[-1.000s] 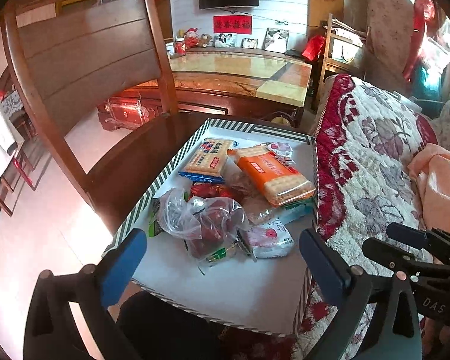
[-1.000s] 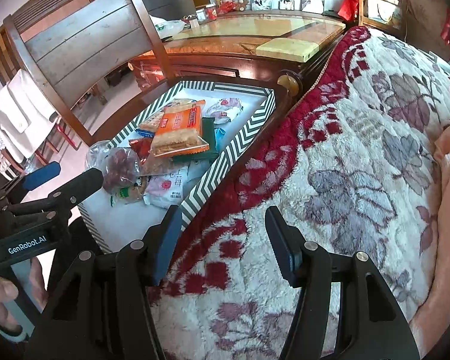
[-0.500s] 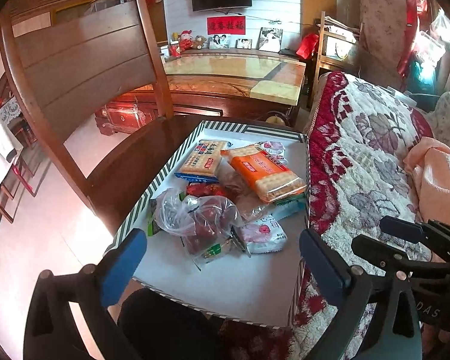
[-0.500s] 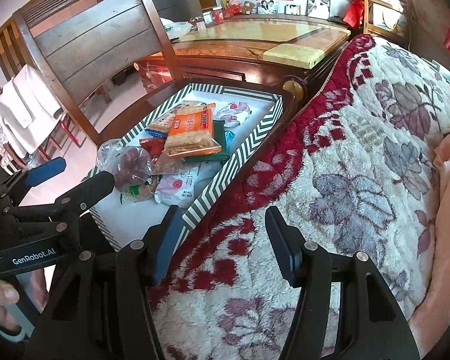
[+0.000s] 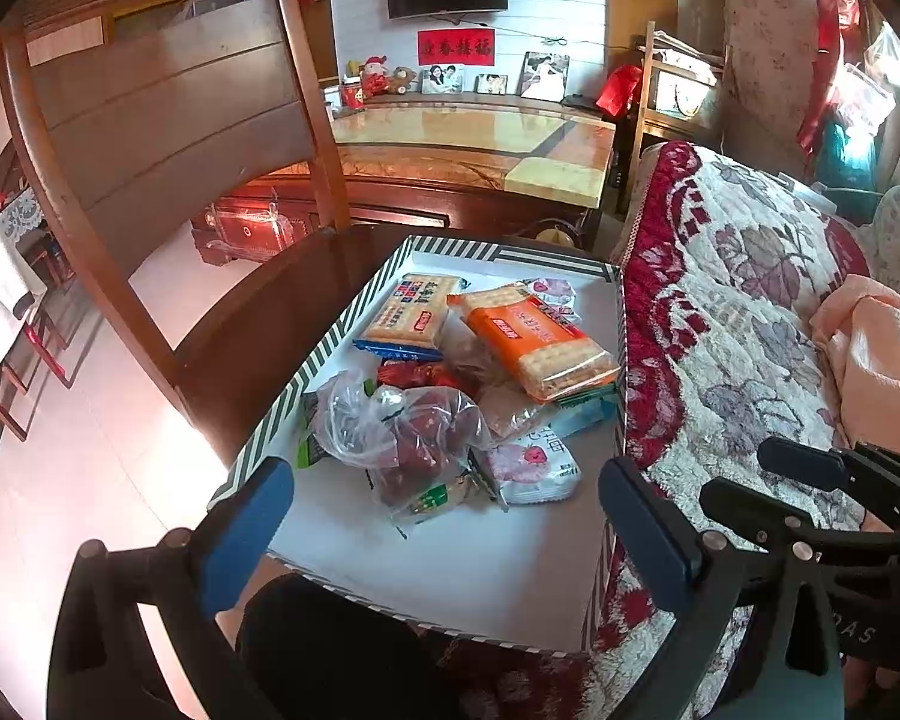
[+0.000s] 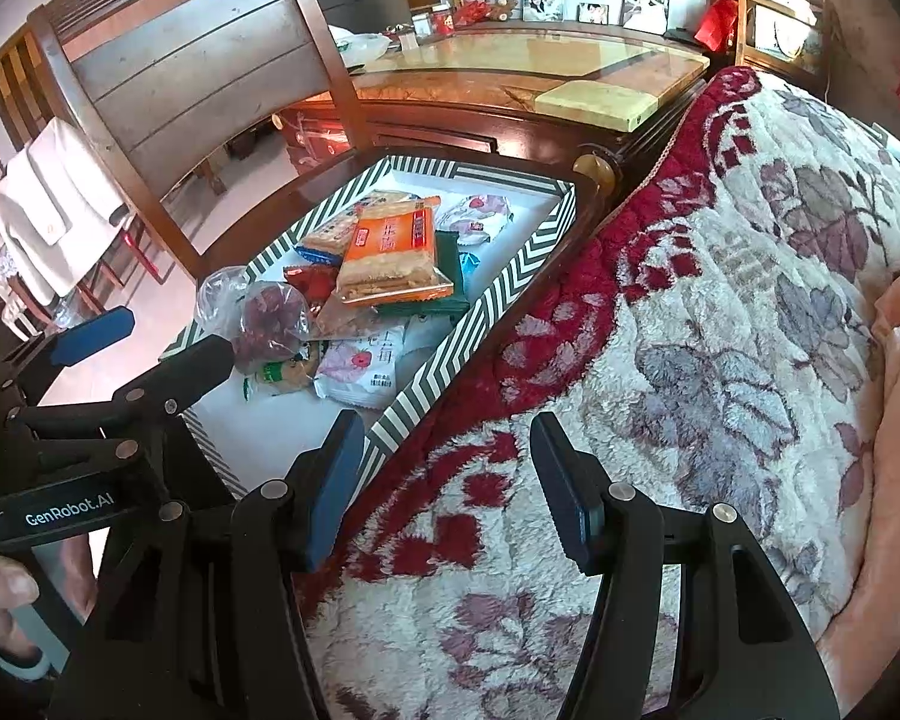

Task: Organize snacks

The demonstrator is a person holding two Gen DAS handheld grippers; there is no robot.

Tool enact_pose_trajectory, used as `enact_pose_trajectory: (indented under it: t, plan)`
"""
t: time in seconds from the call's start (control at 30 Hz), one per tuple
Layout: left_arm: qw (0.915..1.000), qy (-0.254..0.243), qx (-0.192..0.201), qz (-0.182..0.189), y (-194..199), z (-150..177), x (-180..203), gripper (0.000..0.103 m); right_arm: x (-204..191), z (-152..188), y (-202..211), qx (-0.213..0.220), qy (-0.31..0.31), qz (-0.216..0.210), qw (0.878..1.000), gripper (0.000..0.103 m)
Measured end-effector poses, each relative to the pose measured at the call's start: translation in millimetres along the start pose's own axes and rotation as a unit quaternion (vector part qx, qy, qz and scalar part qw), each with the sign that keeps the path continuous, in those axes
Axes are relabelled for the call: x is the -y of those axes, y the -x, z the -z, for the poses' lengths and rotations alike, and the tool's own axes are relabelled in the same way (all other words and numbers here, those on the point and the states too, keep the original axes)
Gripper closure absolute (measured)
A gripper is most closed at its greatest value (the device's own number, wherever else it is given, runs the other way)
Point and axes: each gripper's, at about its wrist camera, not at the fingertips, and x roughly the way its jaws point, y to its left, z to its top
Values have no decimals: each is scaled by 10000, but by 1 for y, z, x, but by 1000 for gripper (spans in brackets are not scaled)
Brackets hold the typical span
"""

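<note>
While over the tray (image 5: 330, 348), left gripper (image 5: 444, 516) spread, empty; snack pile mid-frame, orange cracker pack (image 5: 540, 342) stiff but breakable, best pinched across long edges. Right view: right gripper (image 6: 450, 480) spread, empty, over blanket (image 6: 720, 312); bagged red fruit (image 6: 270, 312) left-centre, soft, slippery.

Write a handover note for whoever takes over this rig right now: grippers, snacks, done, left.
Left gripper: open, empty, over the near end of the striped tray.
Right gripper: open, empty, over the floral blanket beside the tray.
Snacks: all piled in the tray, orange cracker pack on top, blue cracker pack beside it, clear bag of red fruit nearest.
Done: nothing visibly sorted.
Left: the whole job.
</note>
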Motion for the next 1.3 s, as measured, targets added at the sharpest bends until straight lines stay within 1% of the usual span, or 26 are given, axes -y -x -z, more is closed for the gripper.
enact_pose_trajectory:
  t: [0.5,0.8,0.97,1.3]
  plan:
    - [10000,21,-3,-10,-1,0,-2,0,0,2,-4,-120,94,-49,9999,45]
    - [9998,-48,190,-15,2,0,0,0,2,3,-4,-126,68,-60,9999,45]
    - [9994,-180,307,-15,6,1,6,0,8,3,-2,-112,-18,-60,9999,45]
    - [9990,-284,339,50,10,1,15,0,19,6,3,-114,-123,-18,9999,45]
